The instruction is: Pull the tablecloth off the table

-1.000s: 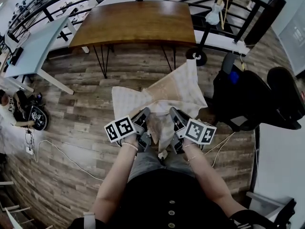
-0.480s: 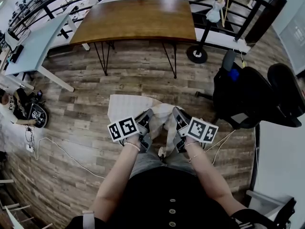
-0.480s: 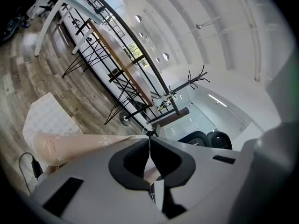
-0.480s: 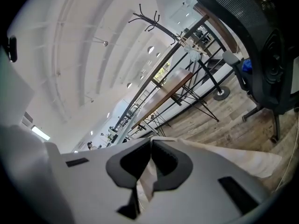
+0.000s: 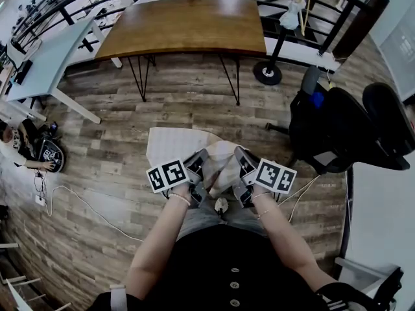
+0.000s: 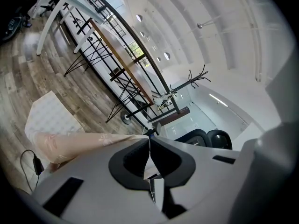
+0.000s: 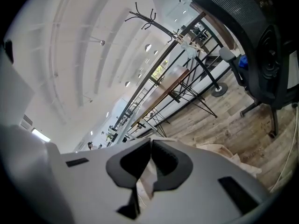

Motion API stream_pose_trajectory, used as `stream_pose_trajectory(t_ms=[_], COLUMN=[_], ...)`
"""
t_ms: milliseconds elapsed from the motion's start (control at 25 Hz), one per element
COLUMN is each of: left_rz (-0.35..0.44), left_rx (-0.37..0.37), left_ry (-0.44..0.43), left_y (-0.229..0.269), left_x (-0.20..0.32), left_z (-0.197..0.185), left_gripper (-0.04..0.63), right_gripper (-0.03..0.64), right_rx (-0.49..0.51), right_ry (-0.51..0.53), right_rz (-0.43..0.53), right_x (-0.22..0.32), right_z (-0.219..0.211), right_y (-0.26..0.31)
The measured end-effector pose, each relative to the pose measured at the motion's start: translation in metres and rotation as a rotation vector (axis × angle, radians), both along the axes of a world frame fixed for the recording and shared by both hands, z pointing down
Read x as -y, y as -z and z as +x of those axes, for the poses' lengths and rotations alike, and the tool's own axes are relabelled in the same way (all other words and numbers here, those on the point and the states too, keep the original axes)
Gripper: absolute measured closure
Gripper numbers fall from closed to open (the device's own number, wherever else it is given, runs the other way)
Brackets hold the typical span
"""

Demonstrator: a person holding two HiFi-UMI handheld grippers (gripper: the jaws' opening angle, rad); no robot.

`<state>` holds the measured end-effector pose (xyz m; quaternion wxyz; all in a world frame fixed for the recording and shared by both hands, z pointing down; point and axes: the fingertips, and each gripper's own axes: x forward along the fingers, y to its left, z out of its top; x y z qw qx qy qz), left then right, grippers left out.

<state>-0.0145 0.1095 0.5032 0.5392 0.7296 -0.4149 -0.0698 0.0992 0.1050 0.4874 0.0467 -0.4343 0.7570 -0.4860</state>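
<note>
The left claw (image 5: 200,159) and right claw (image 5: 241,157) are each pinched tight on the tablecloth (image 5: 168,144), which is bunched by the lap at six o'clock, probably to drag it clear. The tabletop (image 5: 188,28) at twelve o'clock lies bare.

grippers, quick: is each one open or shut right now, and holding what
left gripper: shut, pinching a fold of the tablecloth.
right gripper: shut, pinching the same tablecloth.

Bright, even indoor light from ceiling lamps (image 6: 138,17); shadows are soft. All 3 views show strong fisheye distortion and dark vignetted corners. Nearest foreground in the 2 gripper views is blurred.
</note>
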Motion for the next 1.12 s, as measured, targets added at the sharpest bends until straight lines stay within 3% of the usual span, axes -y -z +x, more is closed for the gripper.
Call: stream_pose_trajectory(t_ms=[1120], left_rz=[-0.006], left_rx=[-0.003], left_ry=[0.028], left_y=[-0.0008], left_x=[-0.0006], left_z=[-0.0025], left_gripper=[0.575], right_gripper=[0.588], right_rx=[-0.021], right_ry=[0.029], right_rz=[0.009], right_x=[-0.001], right_z=[-0.0027], right_y=[-0.0006])
